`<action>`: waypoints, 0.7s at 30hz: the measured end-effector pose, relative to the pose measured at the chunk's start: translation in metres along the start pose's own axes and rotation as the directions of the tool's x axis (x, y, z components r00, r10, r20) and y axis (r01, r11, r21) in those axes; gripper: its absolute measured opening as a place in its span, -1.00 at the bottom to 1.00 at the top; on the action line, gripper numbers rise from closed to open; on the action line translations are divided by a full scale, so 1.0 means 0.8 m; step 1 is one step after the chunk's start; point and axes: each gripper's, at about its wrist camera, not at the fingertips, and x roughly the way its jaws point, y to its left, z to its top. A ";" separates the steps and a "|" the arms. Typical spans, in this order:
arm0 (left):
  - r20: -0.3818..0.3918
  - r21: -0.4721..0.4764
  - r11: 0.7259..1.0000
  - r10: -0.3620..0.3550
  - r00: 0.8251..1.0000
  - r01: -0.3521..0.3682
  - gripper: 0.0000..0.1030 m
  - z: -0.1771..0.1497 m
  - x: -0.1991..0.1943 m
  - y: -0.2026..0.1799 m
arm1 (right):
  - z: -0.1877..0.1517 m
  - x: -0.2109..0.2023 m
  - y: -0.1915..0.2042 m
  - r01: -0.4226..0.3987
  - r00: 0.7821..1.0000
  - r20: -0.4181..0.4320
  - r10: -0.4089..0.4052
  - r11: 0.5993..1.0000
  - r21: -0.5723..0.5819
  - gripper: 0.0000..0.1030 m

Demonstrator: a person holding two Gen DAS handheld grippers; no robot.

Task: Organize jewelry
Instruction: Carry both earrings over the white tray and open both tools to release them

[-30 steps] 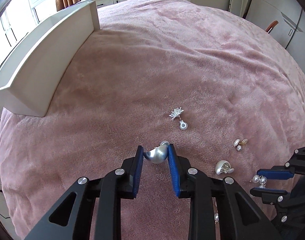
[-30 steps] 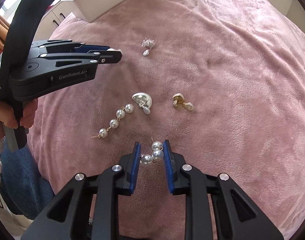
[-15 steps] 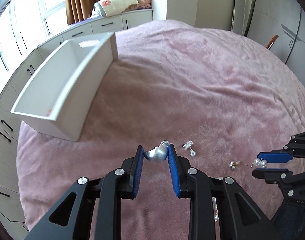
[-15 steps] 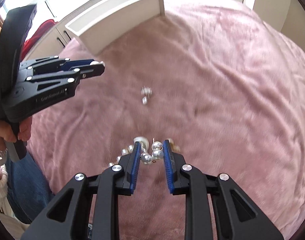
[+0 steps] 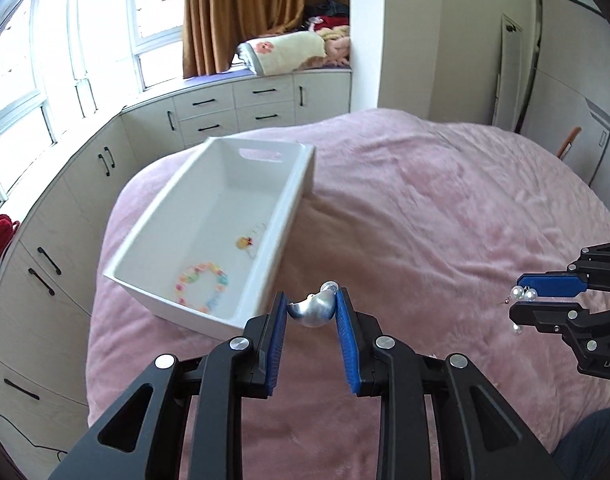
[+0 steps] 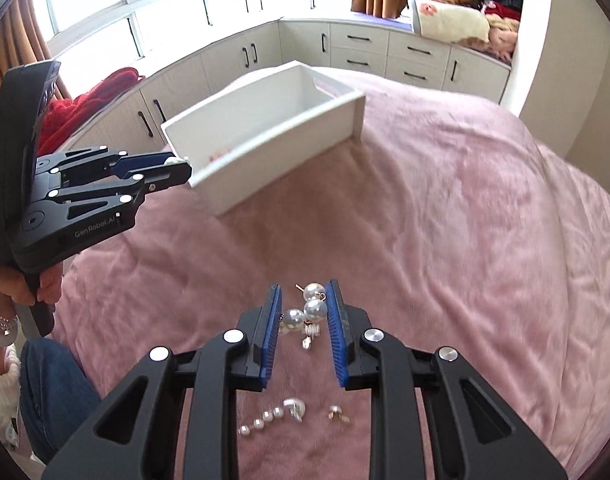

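My left tool pinches a silver dome earring by its rounded shell, held in the air just beside the near corner of the white tray on the pink bed. My right tool grips a pearl drop earring, its beads strung loosely, so it will swing. Both are light, hard and slippery; I judge a gentle squeeze across the widest part safest. More earrings lie on the bed below
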 end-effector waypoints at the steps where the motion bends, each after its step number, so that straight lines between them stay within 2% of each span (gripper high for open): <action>1: 0.008 -0.009 1.000 0.007 1.000 -0.007 -0.43 0.005 -0.003 0.008 | 0.010 0.000 0.004 -0.003 1.000 0.013 0.003 1.000 -0.006 -0.54; 7: 0.041 -0.017 0.998 0.059 0.997 -0.058 -0.43 0.034 -0.009 0.054 | 0.074 0.004 0.027 -0.010 0.997 0.080 0.014 0.998 -0.057 -0.54; 13: 0.038 -0.023 0.995 0.102 0.994 -0.101 -0.43 0.066 0.007 0.098 | 0.141 0.011 0.049 -0.033 0.988 0.148 0.046 0.996 -0.086 -0.54; 21: 0.005 -0.102 0.990 0.098 0.995 -0.097 -0.43 0.091 0.043 0.151 | 0.219 0.049 0.067 -0.060 0.983 0.166 0.073 0.995 -0.083 -0.54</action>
